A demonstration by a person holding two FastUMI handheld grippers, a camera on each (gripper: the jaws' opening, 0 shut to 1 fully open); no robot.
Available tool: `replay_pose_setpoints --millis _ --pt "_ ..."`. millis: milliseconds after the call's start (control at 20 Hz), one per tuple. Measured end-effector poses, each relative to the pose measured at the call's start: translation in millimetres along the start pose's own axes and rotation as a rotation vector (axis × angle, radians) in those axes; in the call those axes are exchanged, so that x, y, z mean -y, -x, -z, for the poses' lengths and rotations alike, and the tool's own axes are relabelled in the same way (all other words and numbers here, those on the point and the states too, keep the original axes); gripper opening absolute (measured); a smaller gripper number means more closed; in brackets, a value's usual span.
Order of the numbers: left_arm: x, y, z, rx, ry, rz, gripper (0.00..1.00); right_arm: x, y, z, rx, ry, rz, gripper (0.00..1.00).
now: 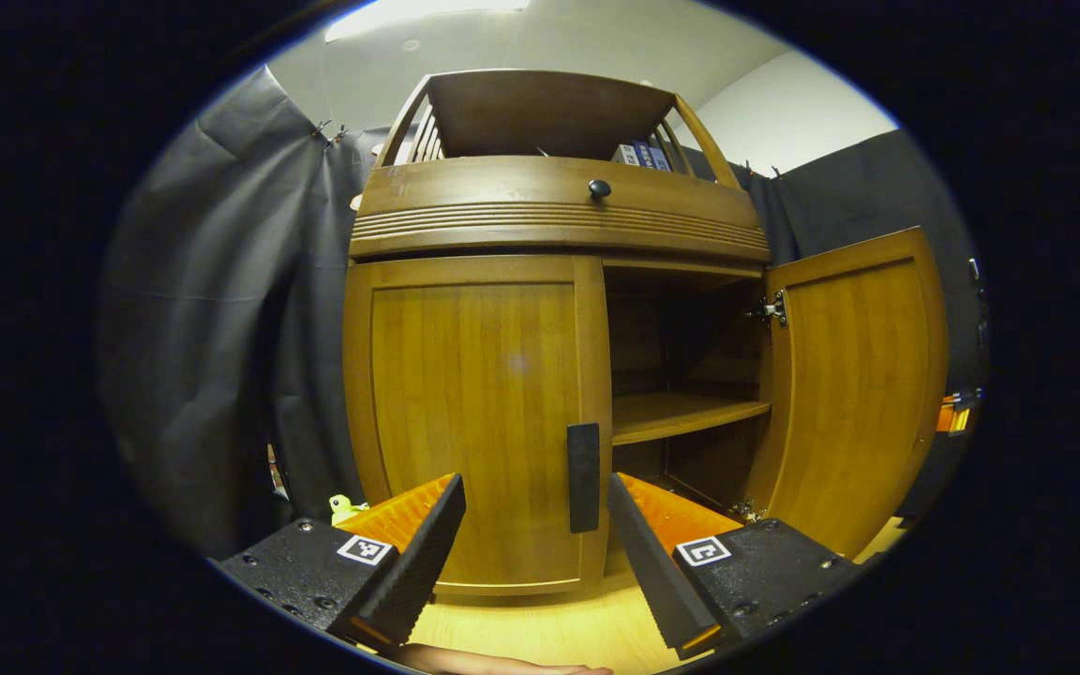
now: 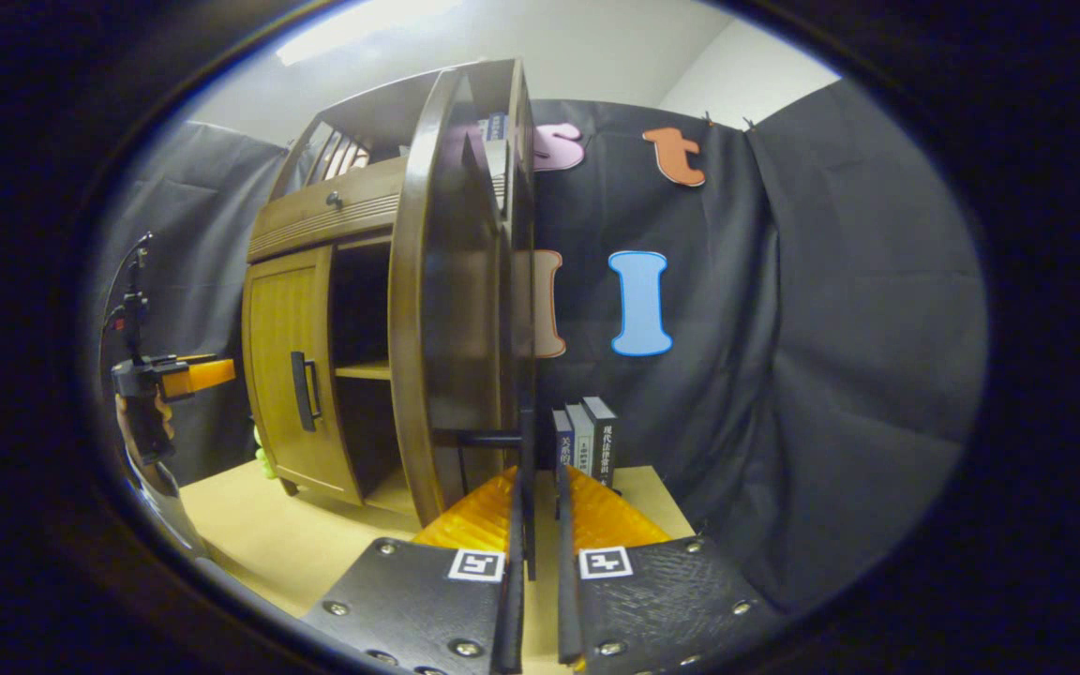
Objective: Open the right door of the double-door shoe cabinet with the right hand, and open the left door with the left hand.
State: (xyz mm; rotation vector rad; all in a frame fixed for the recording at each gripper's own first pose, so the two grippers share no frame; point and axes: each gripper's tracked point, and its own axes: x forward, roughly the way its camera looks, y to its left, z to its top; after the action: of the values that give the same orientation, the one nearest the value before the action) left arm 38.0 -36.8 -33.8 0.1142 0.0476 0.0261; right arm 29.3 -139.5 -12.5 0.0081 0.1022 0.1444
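Cabinet (image 1: 559, 216) on the desk (image 1: 549, 628), right door (image 1: 863, 375) swung open, left door (image 1: 479, 422) closed, left tongs (image 1: 535, 525) wide before its handle (image 1: 583, 476), right tongs (image 2: 533, 562) narrow, pinching the right door's handle (image 2: 528, 487), books (image 2: 587, 436) behind.

Left gripper view faces cabinet (image 1: 540, 375) front; right, seemingly nearer, obliquely.

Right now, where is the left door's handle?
In the left gripper view, the handle sits low on the closed left door's right edge, ahead between the open left tool's fingers, untouched.
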Motion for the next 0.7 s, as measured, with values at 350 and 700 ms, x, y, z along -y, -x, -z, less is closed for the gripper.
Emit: replay_pose_setpoints --millis 350,700 --pt "19 -39 25 -0.017 -0.015 -0.016 0.89 31 17 4 0.018 -0.021 0.1 0.77" --pt "22 -85 56 -0.036 0.024 -0.01 0.9 18 52 5 0.019 0.096 0.182 0.98"
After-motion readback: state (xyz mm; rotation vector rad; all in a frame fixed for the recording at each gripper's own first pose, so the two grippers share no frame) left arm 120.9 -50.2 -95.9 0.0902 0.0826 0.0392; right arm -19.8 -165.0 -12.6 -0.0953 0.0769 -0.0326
